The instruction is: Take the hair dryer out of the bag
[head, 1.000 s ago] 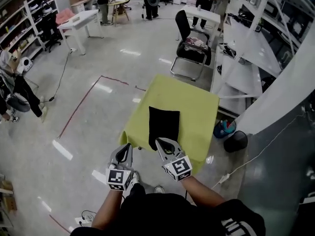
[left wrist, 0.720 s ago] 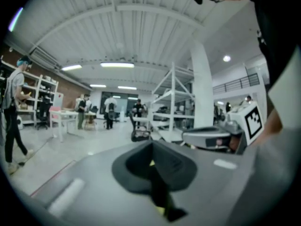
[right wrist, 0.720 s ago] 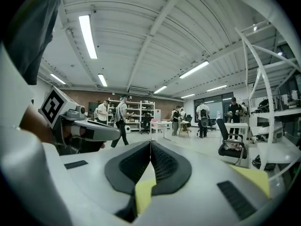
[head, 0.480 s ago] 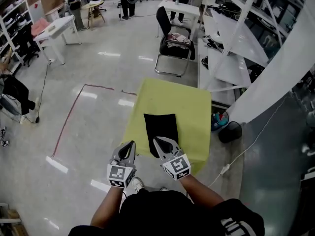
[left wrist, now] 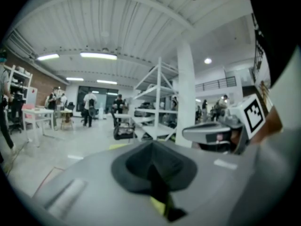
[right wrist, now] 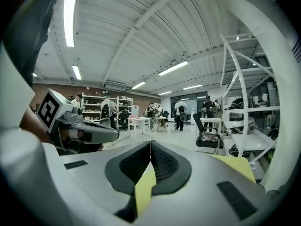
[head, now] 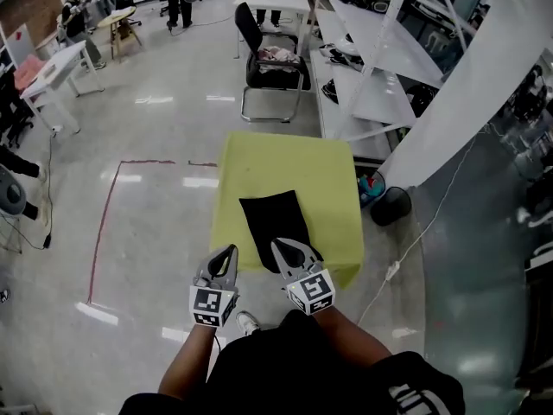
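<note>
A flat black bag point(head: 274, 226) lies on the near half of a yellow-green table point(head: 294, 167). No hair dryer shows; the bag hides whatever is inside. My left gripper point(head: 230, 251) hovers shut just off the table's near left corner. My right gripper point(head: 277, 246) is shut too, its tip over the bag's near edge, whether touching I cannot tell. Neither holds anything. In the right gripper view the shut jaws point(right wrist: 150, 149) point level over the yellow table point(right wrist: 237, 164), with the left gripper point(right wrist: 87, 131) at the left. In the left gripper view the jaws point(left wrist: 151, 145) are closed, the right gripper point(left wrist: 216, 132) beside them.
A black chair point(head: 270, 63) stands beyond the table. White shelving point(head: 380, 67) runs along the right, with a dark round bin point(head: 394, 204) and a cable on the floor beside the table. Red tape point(head: 104, 223) marks the floor at left. People stand far off at desks.
The view has swung, so the table and bag now sit more upright and centred. Both grippers stayed shut, close together near the bag's near edge.
</note>
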